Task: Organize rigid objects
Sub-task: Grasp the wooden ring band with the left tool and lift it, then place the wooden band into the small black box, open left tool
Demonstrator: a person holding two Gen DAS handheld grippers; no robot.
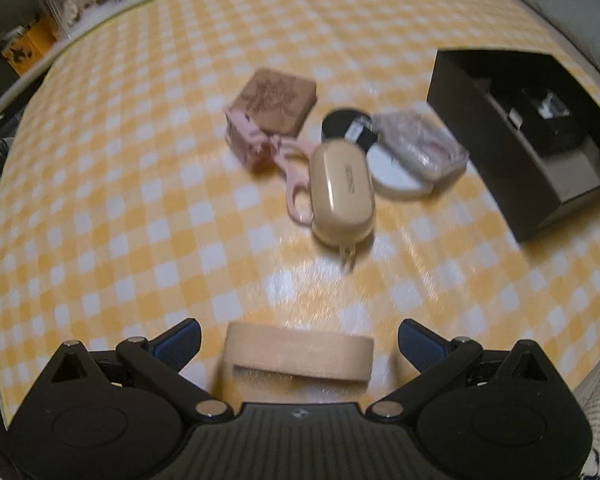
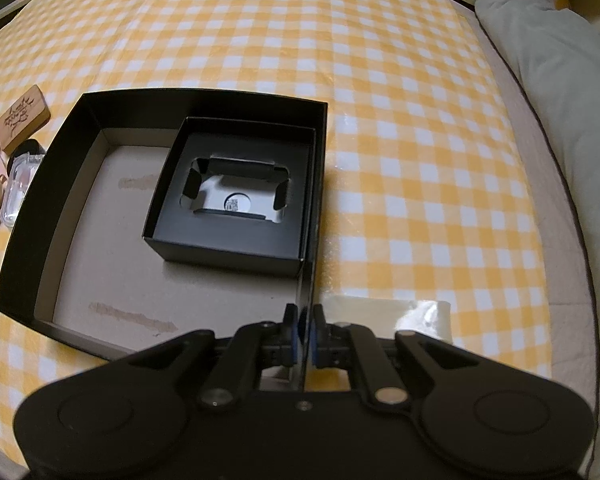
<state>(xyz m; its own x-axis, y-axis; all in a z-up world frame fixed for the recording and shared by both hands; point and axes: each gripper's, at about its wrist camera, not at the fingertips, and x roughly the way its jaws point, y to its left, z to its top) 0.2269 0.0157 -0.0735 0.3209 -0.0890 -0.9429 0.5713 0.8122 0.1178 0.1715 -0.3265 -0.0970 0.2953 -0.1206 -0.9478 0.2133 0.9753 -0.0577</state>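
The left claw stands wide open and holds nothing. A beige block lies on the bench between its fingers, not touched by them, with its long axis running from finger to finger. It looks like the next thing to take, so the claw may need to turn across the short side. The other things, such as the beige case, lie well ahead. The right claw is pinched on the box wall. The box has much free floor beside the small box.
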